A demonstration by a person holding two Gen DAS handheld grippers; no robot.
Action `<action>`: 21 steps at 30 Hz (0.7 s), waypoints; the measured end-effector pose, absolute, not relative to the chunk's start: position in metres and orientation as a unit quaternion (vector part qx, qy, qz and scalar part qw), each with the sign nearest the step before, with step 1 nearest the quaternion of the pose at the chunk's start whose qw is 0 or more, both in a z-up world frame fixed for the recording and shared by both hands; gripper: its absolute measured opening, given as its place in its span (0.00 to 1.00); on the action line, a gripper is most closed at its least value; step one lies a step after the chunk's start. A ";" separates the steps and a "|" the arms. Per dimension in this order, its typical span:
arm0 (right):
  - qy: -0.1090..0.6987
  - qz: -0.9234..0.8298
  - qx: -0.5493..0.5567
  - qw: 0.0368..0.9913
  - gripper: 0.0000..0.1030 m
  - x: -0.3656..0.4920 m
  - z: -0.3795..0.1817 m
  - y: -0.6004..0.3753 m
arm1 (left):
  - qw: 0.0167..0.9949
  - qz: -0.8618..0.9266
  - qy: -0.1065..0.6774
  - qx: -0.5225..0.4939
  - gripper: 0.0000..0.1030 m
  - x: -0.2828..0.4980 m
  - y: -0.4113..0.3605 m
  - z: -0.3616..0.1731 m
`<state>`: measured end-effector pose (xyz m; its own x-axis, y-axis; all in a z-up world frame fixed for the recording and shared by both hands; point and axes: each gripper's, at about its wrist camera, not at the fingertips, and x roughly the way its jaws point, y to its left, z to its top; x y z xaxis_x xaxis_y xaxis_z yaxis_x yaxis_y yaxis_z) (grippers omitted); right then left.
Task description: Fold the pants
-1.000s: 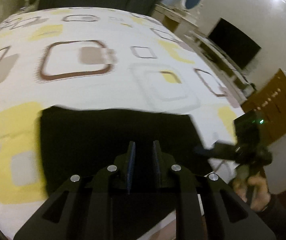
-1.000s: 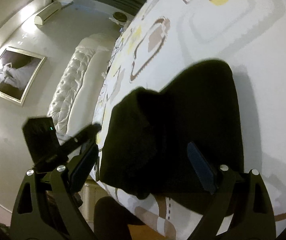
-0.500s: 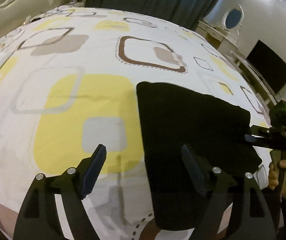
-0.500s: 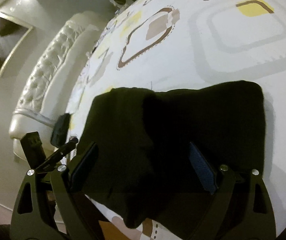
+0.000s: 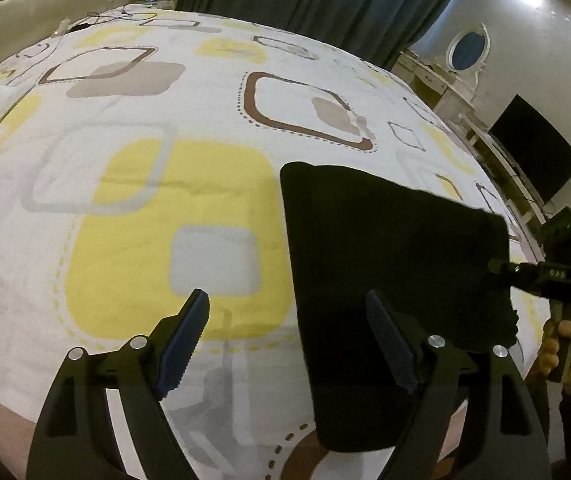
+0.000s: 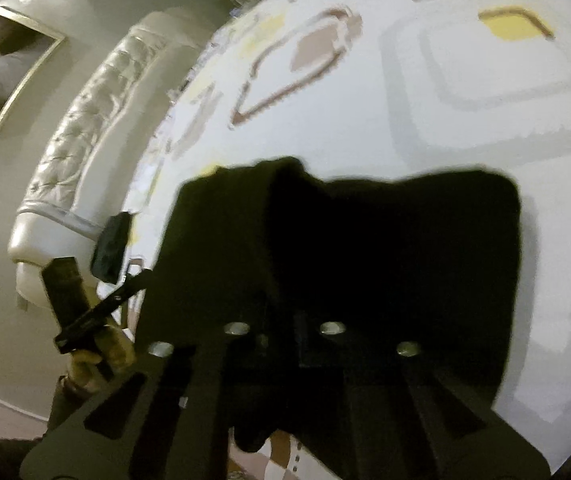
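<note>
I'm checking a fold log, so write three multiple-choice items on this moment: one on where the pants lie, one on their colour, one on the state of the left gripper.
1. Where do the pants lie?
A. on the patterned bedspread
B. on a wooden floor
C. on a chair

2. What colour are the pants?
A. white
B. black
C. red

3. How does the left gripper stand?
A. shut on the pants
B. shut on nothing
C. open, holding nothing

Answers: 1 A, the dark cloth rests flat on the bedspread near its near edge. 2 B, it reads black in both wrist views. 3 C, its fingers stand wide apart above the bed with no cloth pinched.
</note>
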<state>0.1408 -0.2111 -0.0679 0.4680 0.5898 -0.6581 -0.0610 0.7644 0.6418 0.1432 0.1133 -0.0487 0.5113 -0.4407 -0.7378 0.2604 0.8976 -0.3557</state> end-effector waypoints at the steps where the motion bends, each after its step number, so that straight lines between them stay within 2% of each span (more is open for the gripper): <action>1: 0.472 0.201 0.275 0.813 0.04 0.139 -0.063 -0.214 | 0.863 -0.207 0.450 -0.100 0.77 0.144 0.112 -0.047; 5: 0.470 0.176 0.271 0.821 0.04 0.132 -0.059 -0.240 | 0.862 -0.229 0.444 -0.084 0.77 0.142 0.097 -0.040; 13: 0.486 0.146 0.311 0.804 0.05 0.119 -0.101 -0.279 | 0.854 -0.241 0.459 -0.032 0.77 0.146 0.062 -0.053; 17: 0.480 0.149 0.338 0.796 0.09 0.117 -0.103 -0.288 | 0.849 -0.234 0.471 -0.054 0.80 0.148 0.067 -0.061; 20: 0.463 0.135 0.356 0.800 0.20 0.106 -0.092 -0.296 | 0.849 -0.233 0.470 -0.056 0.80 0.149 0.066 -0.062; 21: 0.454 0.125 0.360 0.806 0.29 0.101 -0.085 -0.299 | 0.850 -0.234 0.469 -0.054 0.80 0.149 0.066 -0.062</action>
<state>0.1013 -0.2992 -0.0854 0.5571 0.5283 -0.6407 0.1251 0.7094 0.6937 0.1486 0.0660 -0.0623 0.4512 -0.4479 -0.7719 0.3462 0.8851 -0.3111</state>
